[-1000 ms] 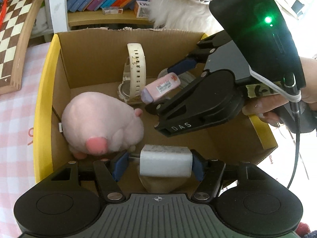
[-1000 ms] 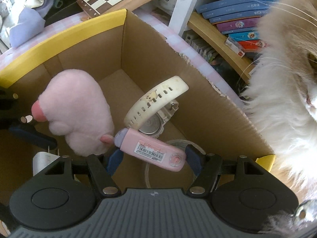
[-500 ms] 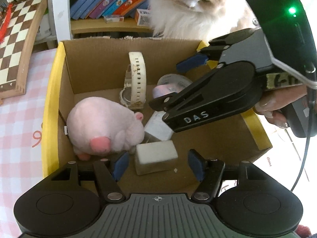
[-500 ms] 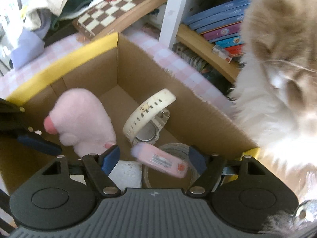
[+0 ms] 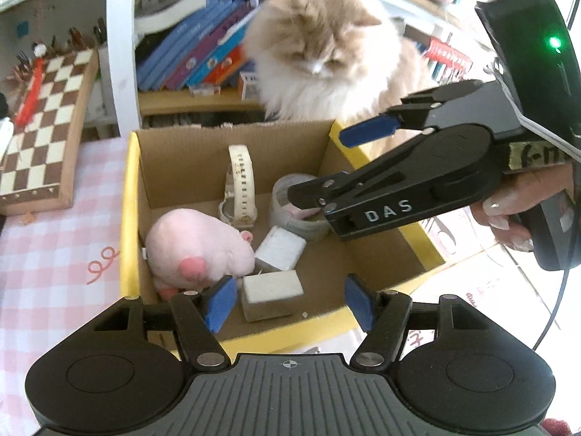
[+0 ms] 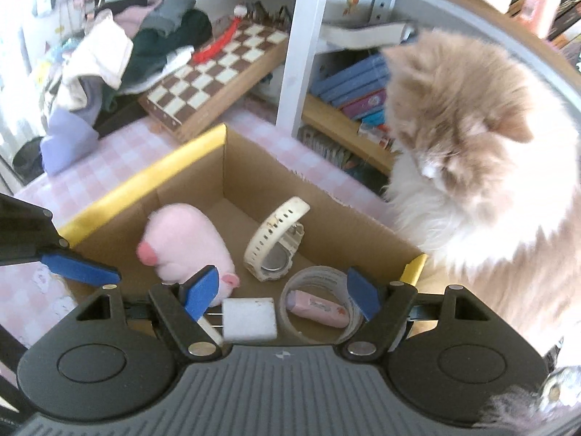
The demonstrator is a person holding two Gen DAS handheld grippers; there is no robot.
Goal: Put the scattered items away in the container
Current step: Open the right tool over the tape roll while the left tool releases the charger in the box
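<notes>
Pink-checked tablecloth (image 5: 54,247) under yellow-rimmed cardboard box (image 5: 127,218). Left gripper (image 5: 288,303) wide open, empty, w/ grey foam block (image 5: 272,292) just beyond in box. Right gripper (image 6: 281,296) wide open, empty, over clear tape roll (image 6: 319,303) ringing pink tube (image 6: 316,307). Farther: pink plush (image 5: 198,249), white watch (image 5: 239,185), fluffy cat (image 5: 326,61) behind.
</notes>
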